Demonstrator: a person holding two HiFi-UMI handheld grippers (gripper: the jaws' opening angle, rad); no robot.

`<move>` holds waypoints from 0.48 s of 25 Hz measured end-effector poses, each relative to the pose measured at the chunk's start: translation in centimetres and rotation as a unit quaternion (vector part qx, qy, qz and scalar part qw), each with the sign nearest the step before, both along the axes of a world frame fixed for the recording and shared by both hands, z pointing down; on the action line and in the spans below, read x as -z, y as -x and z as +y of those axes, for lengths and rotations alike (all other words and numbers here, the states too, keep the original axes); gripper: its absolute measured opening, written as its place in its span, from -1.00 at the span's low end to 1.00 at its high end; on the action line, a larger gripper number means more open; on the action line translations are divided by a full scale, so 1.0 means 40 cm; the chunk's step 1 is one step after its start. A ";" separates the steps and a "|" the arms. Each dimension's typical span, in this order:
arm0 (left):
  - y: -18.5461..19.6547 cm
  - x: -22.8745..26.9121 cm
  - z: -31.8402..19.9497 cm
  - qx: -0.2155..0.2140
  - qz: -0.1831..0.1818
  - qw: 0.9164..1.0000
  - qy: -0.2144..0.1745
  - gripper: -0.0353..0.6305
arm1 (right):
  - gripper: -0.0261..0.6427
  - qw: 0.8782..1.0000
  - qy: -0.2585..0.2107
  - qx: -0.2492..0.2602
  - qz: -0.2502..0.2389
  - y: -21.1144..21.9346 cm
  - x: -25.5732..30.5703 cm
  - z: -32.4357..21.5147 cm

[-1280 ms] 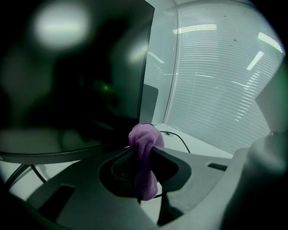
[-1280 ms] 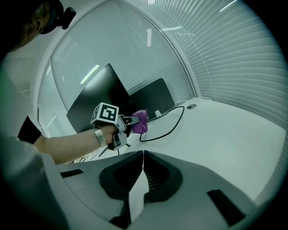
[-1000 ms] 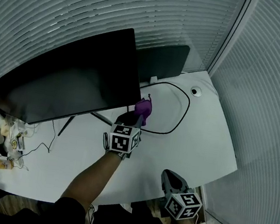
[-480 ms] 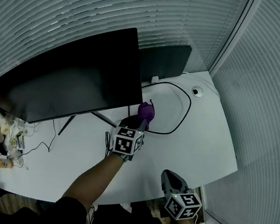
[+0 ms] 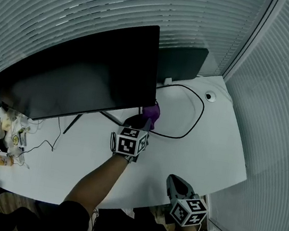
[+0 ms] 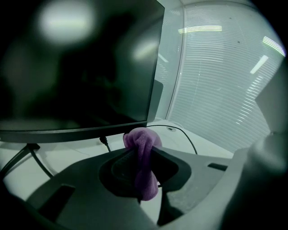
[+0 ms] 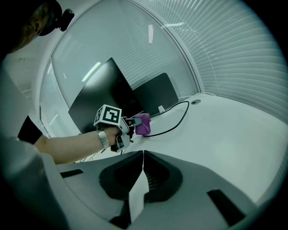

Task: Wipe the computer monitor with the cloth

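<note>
One sec on, left gripper (image 5: 145, 119), clenched on the purple cloth (image 5: 152, 111), had crept up-frame to just under the monitor (image 5: 80, 78)'s lower-right corner, mid-frame, so wiping looked abt to start; right gripper (image 5: 174, 182) sat closed and empty, bottom right.

The left arm (image 5: 97, 178) stretches forward, forearm bare, with the left gripper (image 5: 145, 120) at its end and its marker cube (image 5: 128, 141) facing up. Its 2 jaws clamp a purple cloth (image 6: 143, 140) that bunches above them and hangs below. The right gripper (image 5: 173, 181) is held low beside the body, its 2 jaws pressed together with nothing between them.
</note>
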State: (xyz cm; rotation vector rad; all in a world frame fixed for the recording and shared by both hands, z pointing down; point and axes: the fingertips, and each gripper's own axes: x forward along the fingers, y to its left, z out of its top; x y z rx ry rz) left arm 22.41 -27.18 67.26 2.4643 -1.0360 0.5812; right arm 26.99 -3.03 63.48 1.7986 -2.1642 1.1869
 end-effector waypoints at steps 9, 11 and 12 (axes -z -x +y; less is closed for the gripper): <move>0.070 0.016 -0.011 0.012 0.013 1.000 -0.010 -0.67 | -0.85 1.000 -0.001 0.004 0.001 0.045 -0.016 -0.003; 0.097 0.020 -0.014 0.018 0.014 1.000 -0.009 -0.67 | -0.85 1.000 0.002 0.003 0.001 0.058 -0.014 -0.002; 0.112 0.024 -0.016 0.020 0.014 1.000 -0.009 -0.67 | -0.85 1.000 0.003 0.003 0.000 0.065 -0.013 -0.002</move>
